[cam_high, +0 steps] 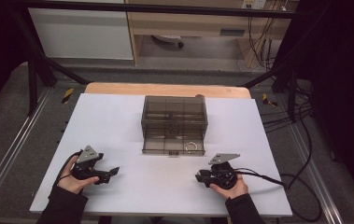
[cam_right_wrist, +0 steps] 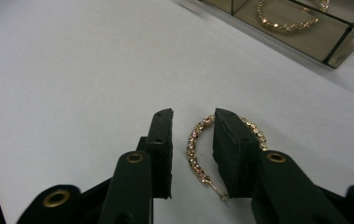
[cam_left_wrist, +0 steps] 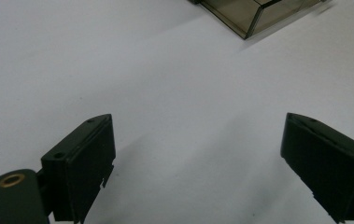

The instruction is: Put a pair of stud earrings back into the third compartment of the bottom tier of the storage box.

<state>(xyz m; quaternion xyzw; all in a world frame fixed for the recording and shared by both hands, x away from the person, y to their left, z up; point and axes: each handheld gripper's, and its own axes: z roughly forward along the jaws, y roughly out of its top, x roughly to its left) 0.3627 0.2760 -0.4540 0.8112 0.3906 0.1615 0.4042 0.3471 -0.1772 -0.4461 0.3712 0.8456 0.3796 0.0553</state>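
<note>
A smoky transparent box (cam_high: 174, 112) stands mid-table with its bottom drawer (cam_high: 165, 145) pulled out toward me. One gold hoop earring (cam_high: 192, 146) lies in the drawer's right compartment, and the right gripper view shows that earring (cam_right_wrist: 282, 23) too. A second gold hoop earring (cam_right_wrist: 194, 144) lies flat on the white mat. My right gripper (cam_right_wrist: 193, 116) is low over it, jaws narrowly open; one arc of the hoop sits in the gap and the rest runs under the right jaw. My left gripper (cam_left_wrist: 198, 123) is wide open over bare mat, holding nothing.
The white mat (cam_high: 118, 126) covers a wooden table (cam_high: 165, 88). The left gripper (cam_high: 115, 171) and right gripper (cam_high: 198, 176) rest near the front edge, in front of the drawer. Black cables (cam_high: 300, 186) trail off to the right. A corner of the drawer (cam_left_wrist: 254, 18) shows far ahead.
</note>
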